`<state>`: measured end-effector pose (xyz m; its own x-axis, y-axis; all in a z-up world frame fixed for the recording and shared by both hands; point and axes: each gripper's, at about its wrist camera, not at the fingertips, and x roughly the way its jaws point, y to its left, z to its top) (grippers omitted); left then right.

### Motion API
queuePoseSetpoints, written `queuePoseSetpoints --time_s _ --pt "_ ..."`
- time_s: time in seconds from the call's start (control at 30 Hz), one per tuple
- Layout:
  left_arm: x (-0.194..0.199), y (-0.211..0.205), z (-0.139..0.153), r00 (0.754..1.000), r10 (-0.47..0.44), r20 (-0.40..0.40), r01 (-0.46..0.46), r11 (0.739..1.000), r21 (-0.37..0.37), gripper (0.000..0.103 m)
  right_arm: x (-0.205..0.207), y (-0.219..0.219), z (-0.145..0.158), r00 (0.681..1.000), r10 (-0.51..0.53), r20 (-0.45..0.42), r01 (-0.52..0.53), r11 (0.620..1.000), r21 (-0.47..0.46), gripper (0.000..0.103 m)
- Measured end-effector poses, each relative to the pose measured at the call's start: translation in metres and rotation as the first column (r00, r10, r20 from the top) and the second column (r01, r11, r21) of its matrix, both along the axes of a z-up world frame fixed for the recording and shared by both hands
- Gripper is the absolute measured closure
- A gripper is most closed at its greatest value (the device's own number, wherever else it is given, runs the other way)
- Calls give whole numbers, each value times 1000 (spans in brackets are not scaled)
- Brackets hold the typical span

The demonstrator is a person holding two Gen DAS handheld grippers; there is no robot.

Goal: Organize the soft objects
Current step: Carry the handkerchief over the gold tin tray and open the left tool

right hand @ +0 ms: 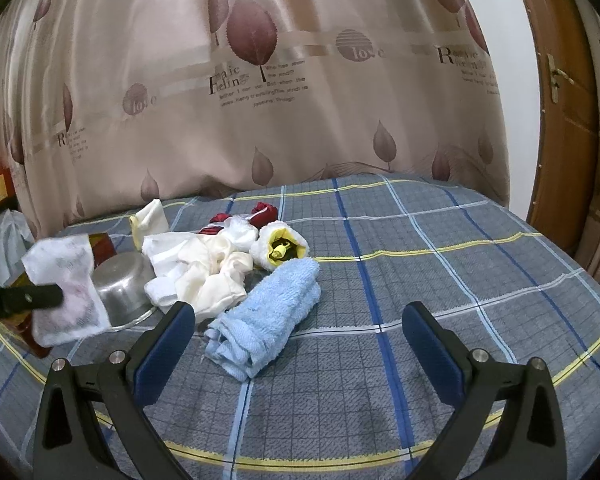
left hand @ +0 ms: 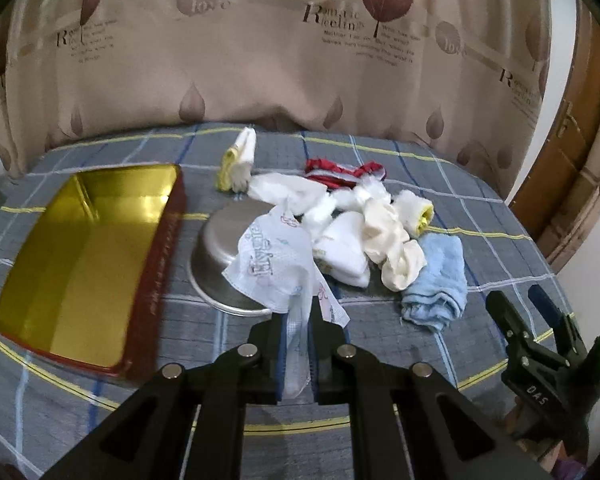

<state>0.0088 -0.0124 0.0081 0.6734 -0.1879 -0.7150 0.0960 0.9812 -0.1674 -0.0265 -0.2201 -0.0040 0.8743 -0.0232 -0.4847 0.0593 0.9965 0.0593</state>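
Behind everything, a beige curtain (right hand: pixel 260 100) printed with brown leaves and lettering. Below it, a grey-blue plaid cloth-covered surface (right hand: pixel 420 280) with yellow and white stripes. At the left, a rectangular tin box (left hand: pixel 88 256) with a gold inside and red outer walls, lying open and well apart from the heap of cloths. Beside it, an upturned round steel bowl (left hand: pixel 216 248), partly covered by a thin white printed cloth (left hand: pixel 272 256) pinched by one end in the left gripper (left hand: pixel 296 344), jaws clenched on it; seen from the right wrist, hanging clear of the surface in front of the bowl. Right of the bowl, a heap of soft things: a rolled light-blue terry towel (right hand: pixel 268 312) nearest, just beside cream and white crumpled cloths (right hand: pixel 208 276), then a white fleecy roll with a yellow lining (right hand: pixel 280 248), a red-and-white piece (left hand: pixel 340 174) at the back, and a small white and yellow folded cloth (left hand: pixel 238 160) standing apart towards the curtain. Right gripper (right hand: pixel 300 328) low over the surface just short of the blue towel, jaws released and spread wide, holding nothing.
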Motion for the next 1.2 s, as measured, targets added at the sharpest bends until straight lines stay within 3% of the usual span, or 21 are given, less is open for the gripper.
queuePoseSetpoints --time_s 0.37,0.67,0.97,1.2 --pt "2 51 28 996 70 47 -72 996 44 95 2 6 -2 1000 -13 -23 12 999 -48 0" --pt "17 108 33 989 136 54 -141 986 92 95 7 16 -5 999 -16 -52 11 994 -112 0" --pt "53 157 12 983 185 -21 -179 972 153 94 12 20 -6 996 -7 -87 -4 991 -133 0" --pt "86 184 -12 971 216 -102 -197 966 170 94 23 37 -1 989 76 -127 -94 985 -144 0"
